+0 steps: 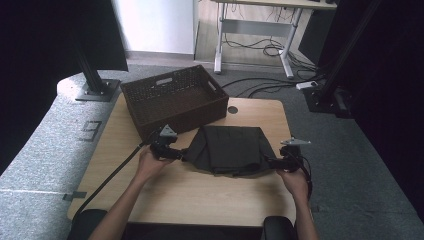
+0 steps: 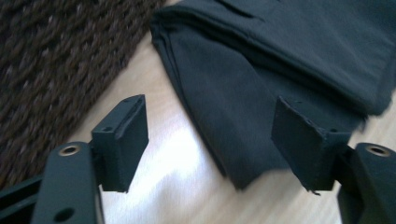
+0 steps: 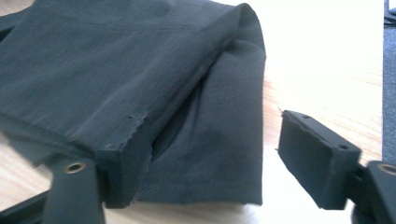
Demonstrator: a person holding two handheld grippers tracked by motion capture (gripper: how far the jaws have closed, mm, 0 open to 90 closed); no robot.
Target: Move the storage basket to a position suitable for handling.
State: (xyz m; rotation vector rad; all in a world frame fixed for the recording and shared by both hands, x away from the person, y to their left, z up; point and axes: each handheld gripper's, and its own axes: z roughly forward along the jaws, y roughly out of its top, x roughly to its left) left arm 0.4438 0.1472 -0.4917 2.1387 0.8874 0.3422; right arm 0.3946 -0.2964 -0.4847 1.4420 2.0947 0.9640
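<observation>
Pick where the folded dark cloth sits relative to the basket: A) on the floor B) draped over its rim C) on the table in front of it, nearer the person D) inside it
C: the folded dark cloth lies flat on the table, just in front of the basket, between the left gripper and the right gripper.

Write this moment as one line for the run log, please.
left tool: open at cloth edge | right tool: open at cloth edge | folded dark cloth: on table, beside basket
</observation>
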